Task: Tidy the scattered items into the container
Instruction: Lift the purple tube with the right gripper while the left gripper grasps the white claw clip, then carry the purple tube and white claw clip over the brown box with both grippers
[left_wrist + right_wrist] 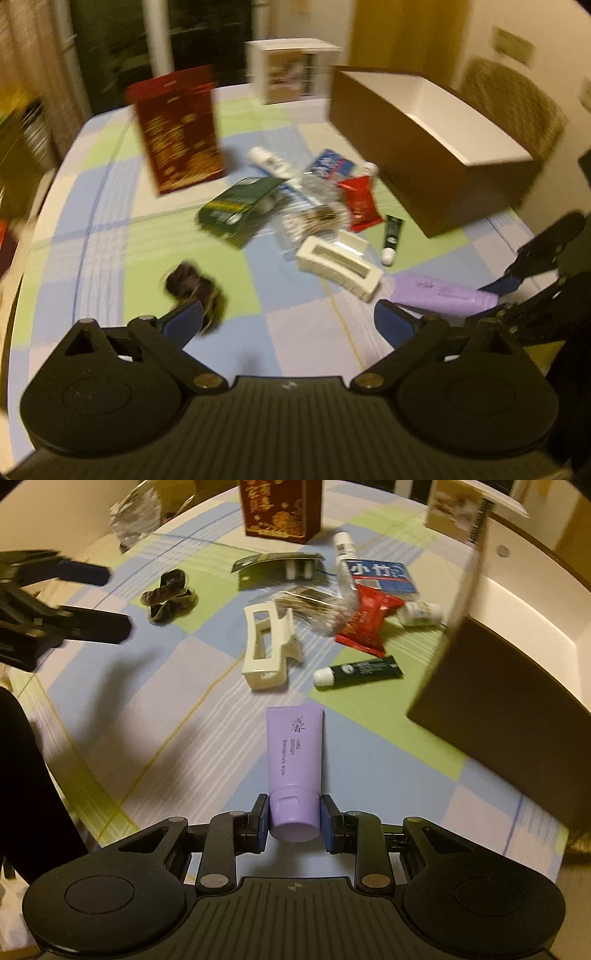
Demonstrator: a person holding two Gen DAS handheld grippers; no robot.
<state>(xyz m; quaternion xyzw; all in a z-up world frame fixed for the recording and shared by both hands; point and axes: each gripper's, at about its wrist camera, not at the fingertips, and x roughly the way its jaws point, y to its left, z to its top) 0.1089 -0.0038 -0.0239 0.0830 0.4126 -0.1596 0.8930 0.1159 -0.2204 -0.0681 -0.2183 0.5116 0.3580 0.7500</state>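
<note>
Much of the far end of the table is smeared by motion blur — the print on the dark red box (179, 129) and on the white carton (291, 70) behind it cannot be read, and a crumpled silvery object (135, 511) near the table's edge is too blurred to name. The brown container (436, 147), white inside, is cut off at the frame edge in the right wrist view, so its far end is not shown there.

The right gripper (294, 821) is clamped on the cap end of a lilac tube (294, 749), its blue pads pressing the cap from both sides, the tube's body pointing away over the table. The left gripper (288, 325) stands wide open with nothing between its fingers, just beside a dark hair scrunchie (194, 290).

The scattered items lie in a loose heap on a round table under a cloth (110, 229) checked in blue, green and pale lilac: a cream hair claw (267, 646), a small dark green tube with a white cap (360, 670), a red sachet (367, 624), a blue-and-white packet (380, 576), a green card pack (236, 205) and a clear bag of cotton buds (314, 603). The container stands open just beside the heap, to its right. A woven chair back (513, 107) shows behind it.
</note>
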